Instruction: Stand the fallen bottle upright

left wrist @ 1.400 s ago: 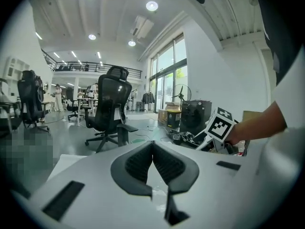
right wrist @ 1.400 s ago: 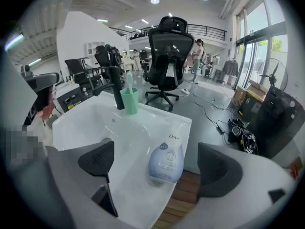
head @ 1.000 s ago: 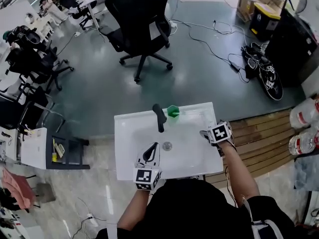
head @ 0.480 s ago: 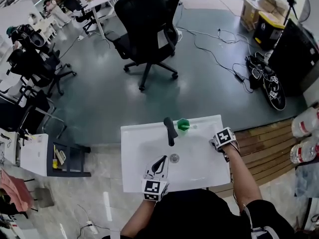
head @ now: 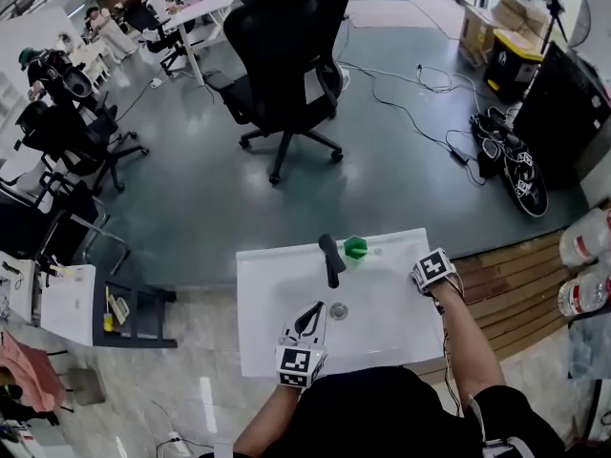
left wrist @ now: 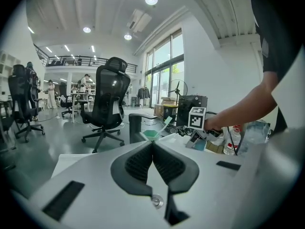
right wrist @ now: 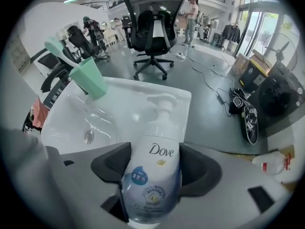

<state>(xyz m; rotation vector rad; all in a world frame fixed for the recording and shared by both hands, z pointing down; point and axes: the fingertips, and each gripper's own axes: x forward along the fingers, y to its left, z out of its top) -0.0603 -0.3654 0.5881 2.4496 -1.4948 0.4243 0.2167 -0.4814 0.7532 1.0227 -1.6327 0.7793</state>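
A white Dove pump bottle (right wrist: 159,128) lies on its side on the white sink's (head: 277,342) right rim, with its pump head pointing away from me. My right gripper (right wrist: 153,163) points steeply down over it. Its jaws are closing on the bottle's body, and both pads touch its sides. In the head view the right gripper (head: 431,273) hides the bottle. My left gripper (head: 307,321) hovers over the sink's front rim. In the left gripper view this gripper (left wrist: 153,147) is shut with nothing in it.
A black faucet (head: 330,259) and a green cup (head: 355,247) holding a toothbrush (right wrist: 59,49) stand at the sink's back edge. The drain (head: 338,310) sits mid-basin. A wooden platform (head: 506,275) with water bottles (head: 582,246) lies right. An office chair (head: 286,46) stands beyond.
The right gripper has tipped down and sunk a little at the sink's right rim. The left gripper has shifted only slightly at the front rim.
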